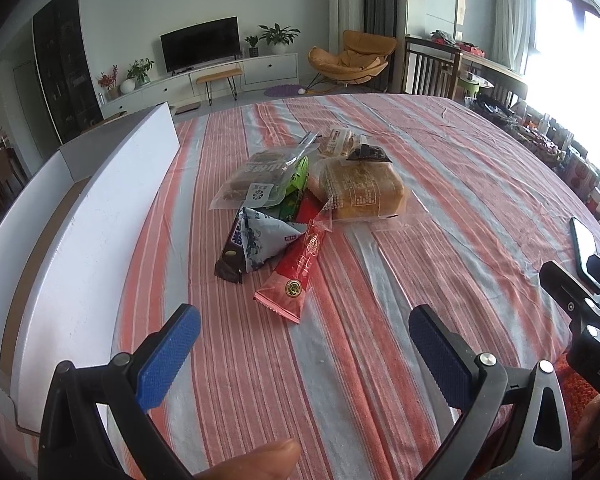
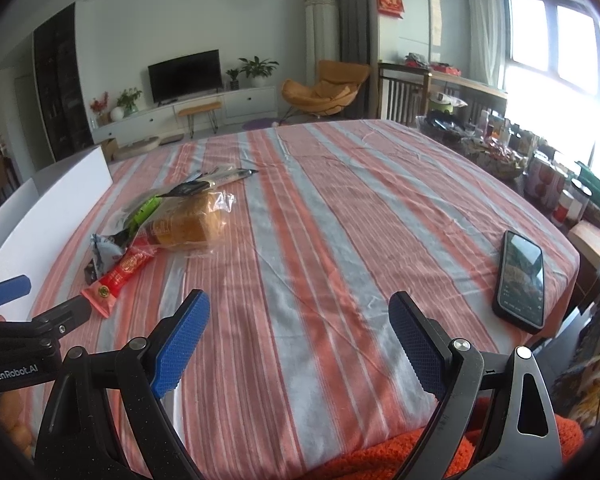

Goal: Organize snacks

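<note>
A heap of snack packets lies mid-table on the striped cloth [image 1: 440, 184]. Nearest me in the left wrist view is a red stick packet [image 1: 296, 272], then a blue-white triangular packet [image 1: 260, 240] over a dark chocolate bar [image 1: 229, 266]. Behind them sit a clear bag of brown cakes [image 1: 260, 178], a green packet [image 1: 296, 184] and a bagged bread loaf [image 1: 360, 190]. My left gripper [image 1: 304, 344] hovers open just short of the red packet. My right gripper [image 2: 298, 340] stands open over bare cloth, right of the heap, where the loaf [image 2: 188, 224] and red packet [image 2: 120, 274] show.
A white open cardboard box [image 1: 80, 220] runs along the table's left side. A phone [image 2: 520, 278] lies near the right edge. Cluttered goods and a window fill the right; a TV, plants and an orange chair stand beyond the table.
</note>
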Demonstrator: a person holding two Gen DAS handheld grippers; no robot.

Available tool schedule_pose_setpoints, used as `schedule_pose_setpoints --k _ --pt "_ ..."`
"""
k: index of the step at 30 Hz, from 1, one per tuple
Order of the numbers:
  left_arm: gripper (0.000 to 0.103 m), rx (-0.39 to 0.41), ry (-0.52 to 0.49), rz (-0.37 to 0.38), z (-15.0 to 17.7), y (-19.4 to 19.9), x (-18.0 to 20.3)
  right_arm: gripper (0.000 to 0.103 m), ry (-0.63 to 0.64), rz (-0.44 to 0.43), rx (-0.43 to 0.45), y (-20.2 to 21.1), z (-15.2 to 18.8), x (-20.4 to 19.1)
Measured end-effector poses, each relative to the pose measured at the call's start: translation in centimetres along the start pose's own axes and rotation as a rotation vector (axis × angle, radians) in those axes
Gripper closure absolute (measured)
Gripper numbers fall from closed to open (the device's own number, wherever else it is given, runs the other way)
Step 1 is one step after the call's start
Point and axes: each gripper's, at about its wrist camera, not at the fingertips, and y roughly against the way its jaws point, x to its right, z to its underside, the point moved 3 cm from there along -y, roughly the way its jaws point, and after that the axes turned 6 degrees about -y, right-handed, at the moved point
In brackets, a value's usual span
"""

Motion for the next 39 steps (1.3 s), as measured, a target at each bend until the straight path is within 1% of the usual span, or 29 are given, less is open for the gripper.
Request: schedule_pose_setpoints --k 12,16,19,28,39 --pt "0.0 -0.058 0.004 0.002 0.8 -1.5 -0.3 0.01 0.004 -0.001 -0.003 -0.1 0.1 -0.2" --pt "0.0 -0.092 0.019 -0.011 1.4 -2.7 -0.6 0.01 0.003 -0.001 -0.004 -0.1 0.1 -0.2" --pt "0.0 -0.12 0.03 -0.003 1.8 -3.4 -0.9 0.01 0.003 -0.001 -0.005 -0.2 0.1 -0.2" --pt "0.0 -0.186 0.015 -0.004 2.9 -5.3 -0.8 0.01 0.001 -0.004 -0.017 -0.4 0.3 -0.3" --pt "0.0 -0.238 0.009 0.002 3.8 -6.4 -0.6 0.01 -0.003 -0.007 -0.02 -0.5 0.2 -0.2"
